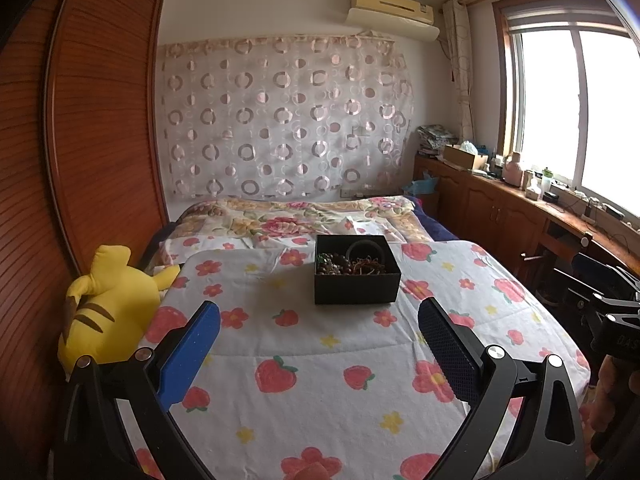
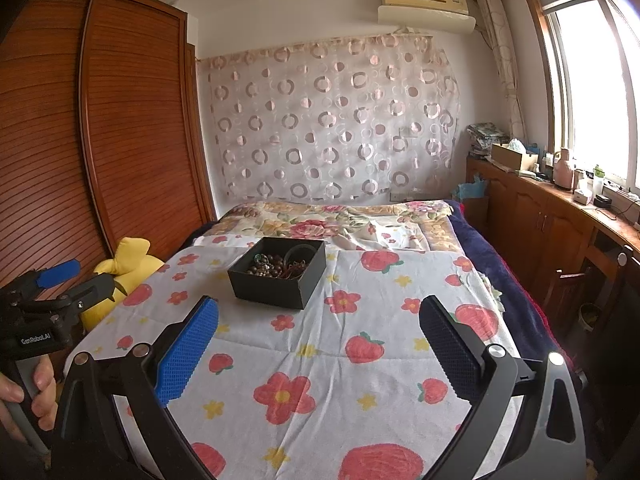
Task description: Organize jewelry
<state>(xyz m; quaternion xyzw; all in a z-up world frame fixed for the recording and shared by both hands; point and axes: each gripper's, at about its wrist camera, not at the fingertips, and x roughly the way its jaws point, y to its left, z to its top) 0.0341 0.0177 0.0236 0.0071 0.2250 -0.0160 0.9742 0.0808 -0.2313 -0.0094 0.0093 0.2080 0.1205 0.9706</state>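
Observation:
A black open box stands on the strawberry-print bedspread. It holds bead bracelets, thin cords and a dark bangle. My left gripper is open and empty, held short of the box. In the right wrist view the same box sits ahead and a little left of my right gripper, which is open and empty. The left gripper also shows at the far left of the right wrist view, and the right gripper's body at the right edge of the left wrist view.
A yellow plush toy lies at the bed's left edge beside a wooden wardrobe. A floral quilt lies folded behind the box. A wooden counter with clutter runs along the window on the right.

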